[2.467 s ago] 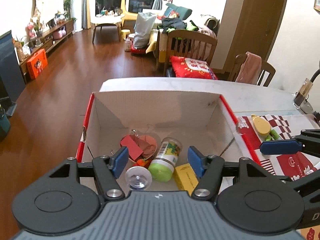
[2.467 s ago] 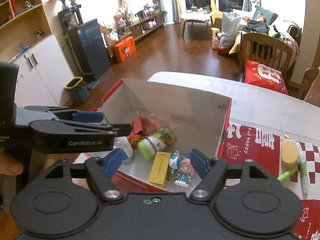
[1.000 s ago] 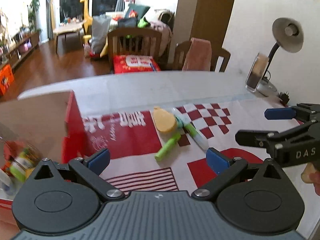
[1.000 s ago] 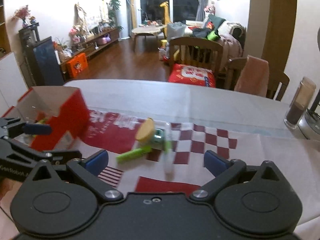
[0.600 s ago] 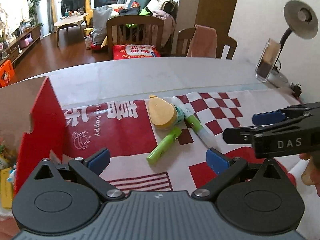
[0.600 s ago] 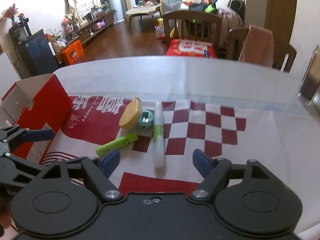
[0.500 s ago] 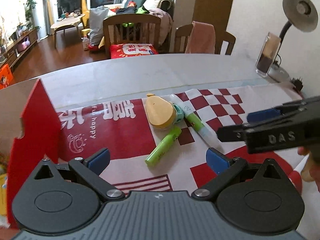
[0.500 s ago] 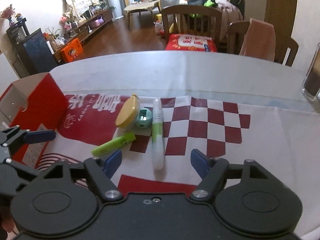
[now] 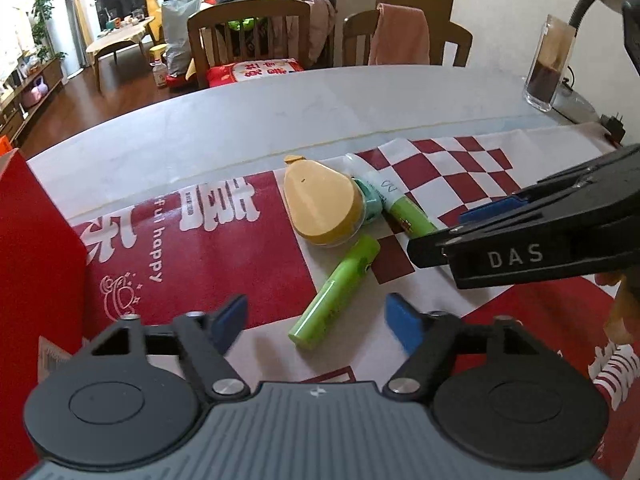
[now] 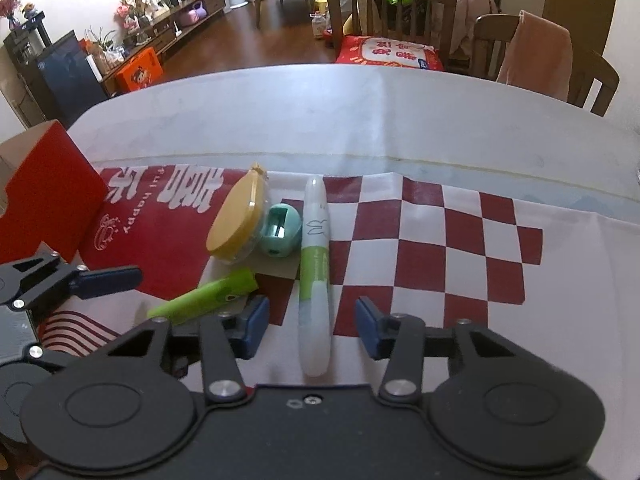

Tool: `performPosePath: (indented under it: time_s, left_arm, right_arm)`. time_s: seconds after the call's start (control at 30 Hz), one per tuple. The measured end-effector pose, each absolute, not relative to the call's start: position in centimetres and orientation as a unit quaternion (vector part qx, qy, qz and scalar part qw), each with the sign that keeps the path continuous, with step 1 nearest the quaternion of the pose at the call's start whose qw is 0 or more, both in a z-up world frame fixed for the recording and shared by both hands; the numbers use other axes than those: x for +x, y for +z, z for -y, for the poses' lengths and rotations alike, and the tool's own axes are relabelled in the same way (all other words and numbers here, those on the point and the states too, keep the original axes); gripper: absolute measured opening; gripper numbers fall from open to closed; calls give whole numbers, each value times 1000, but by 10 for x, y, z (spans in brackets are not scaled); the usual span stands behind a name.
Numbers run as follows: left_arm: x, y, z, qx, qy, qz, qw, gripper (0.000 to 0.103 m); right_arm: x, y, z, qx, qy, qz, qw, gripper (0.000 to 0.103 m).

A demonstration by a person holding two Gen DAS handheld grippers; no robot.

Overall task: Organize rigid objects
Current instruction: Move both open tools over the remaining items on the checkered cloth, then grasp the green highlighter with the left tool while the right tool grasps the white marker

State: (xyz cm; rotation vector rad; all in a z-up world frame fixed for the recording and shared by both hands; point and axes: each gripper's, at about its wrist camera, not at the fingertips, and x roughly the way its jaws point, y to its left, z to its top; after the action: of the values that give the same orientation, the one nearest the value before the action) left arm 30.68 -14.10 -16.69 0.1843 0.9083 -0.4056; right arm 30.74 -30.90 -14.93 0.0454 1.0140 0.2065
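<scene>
A living room with wooden chairs and dark floorboards lies behind a pale bench, its near half covered by a red-and-white checked cloth. At nine o'clock in the right wrist view stands a red cardboard box, the likely destination for the loose items.

Four small things lie close together on the cloth. The largest, a yellow pear-shaped case, leans on a teal sharpener; both look light, hard and smooth, apt to slide under a poor pinch. At twelve o'clock from the right gripper a white-and-green pen runs lengthwise, its near end between the blue pads. The jaws are closing but do not yet press on it. The pen looks stiff, light and round, so it may roll; a hold across the barrel near its middle seems safest.

The left gripper hovers over a green marker that lies on a slant, its lower end between the pads. These jaws are closing too, with no contact visible. The marker should handle like the pen: rigid, slick, best taken across its width at mid-length.
</scene>
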Motion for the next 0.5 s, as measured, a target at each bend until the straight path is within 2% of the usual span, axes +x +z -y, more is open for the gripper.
performPosePath:
  time_s: [0.17,0.33,0.4,0.47,0.5]
  left_arm:
    - [311,-169,148,100,-215,-431,871,55]
    - [310,-172,159,124,-225,-425,868,54]
    - [312,-171,161,118,-226,-428,867,52]
    - [312,-170,162,114,-228,-428,867,38]
    - [312,-170,163,114,-227,-428,868,35]
  right_arm:
    - [314,-151,307,17,99,-488,867,35]
    - [316,-154,302,1,94,-487,868,26]
    - [317,-155,299,-8,90,-486,869,25]
    - [318,-155,296,-16,86,-486,870,22]
    - [318,-156,294,-21,82,-485,870,18]
